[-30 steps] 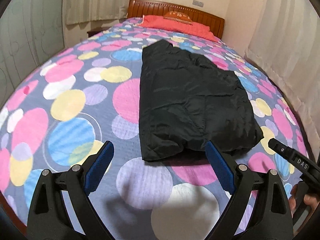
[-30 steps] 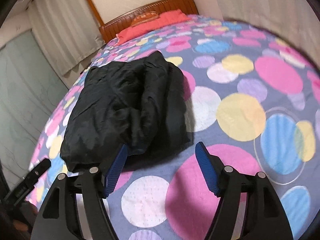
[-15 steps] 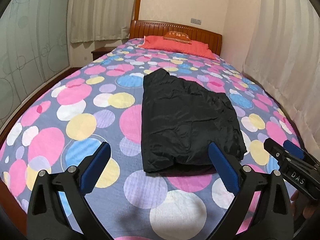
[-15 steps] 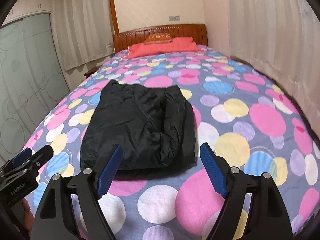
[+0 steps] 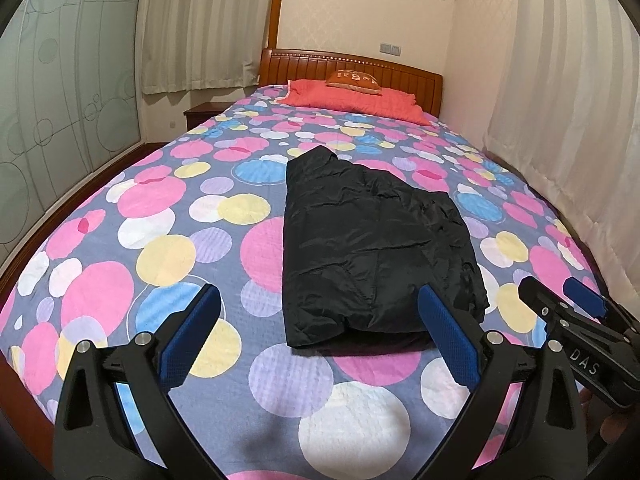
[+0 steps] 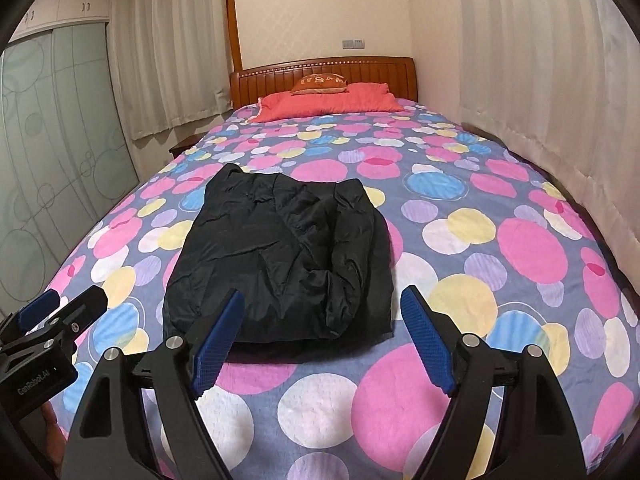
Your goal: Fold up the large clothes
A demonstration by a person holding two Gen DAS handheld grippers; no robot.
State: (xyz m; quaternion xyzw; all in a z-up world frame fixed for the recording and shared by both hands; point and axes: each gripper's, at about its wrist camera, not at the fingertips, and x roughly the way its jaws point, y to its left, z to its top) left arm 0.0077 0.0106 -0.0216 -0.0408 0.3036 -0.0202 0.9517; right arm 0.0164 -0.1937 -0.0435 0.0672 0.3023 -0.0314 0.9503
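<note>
A black puffy jacket (image 5: 372, 248) lies folded into a rough rectangle on the bed, its near edge towards me; it also shows in the right wrist view (image 6: 280, 256). My left gripper (image 5: 320, 336) is open and empty, held above the bed's foot, short of the jacket's near edge. My right gripper (image 6: 320, 340) is open and empty too, also short of the jacket. Each gripper shows in the other's view: the right gripper (image 5: 560, 300) at the right edge, the left gripper (image 6: 64, 304) at the left edge.
The bed has a cover of coloured circles (image 5: 160, 256). A red pillow (image 5: 352, 100) and wooden headboard (image 5: 400, 72) stand at the far end. Curtains (image 5: 560, 100) hang along the right; glass sliding doors (image 5: 60, 100) and a nightstand (image 5: 204, 114) are on the left.
Both grippers have pulled back and risen away from the jacket, so the whole bed and room now show. The jacket has not moved. Both stay open.
</note>
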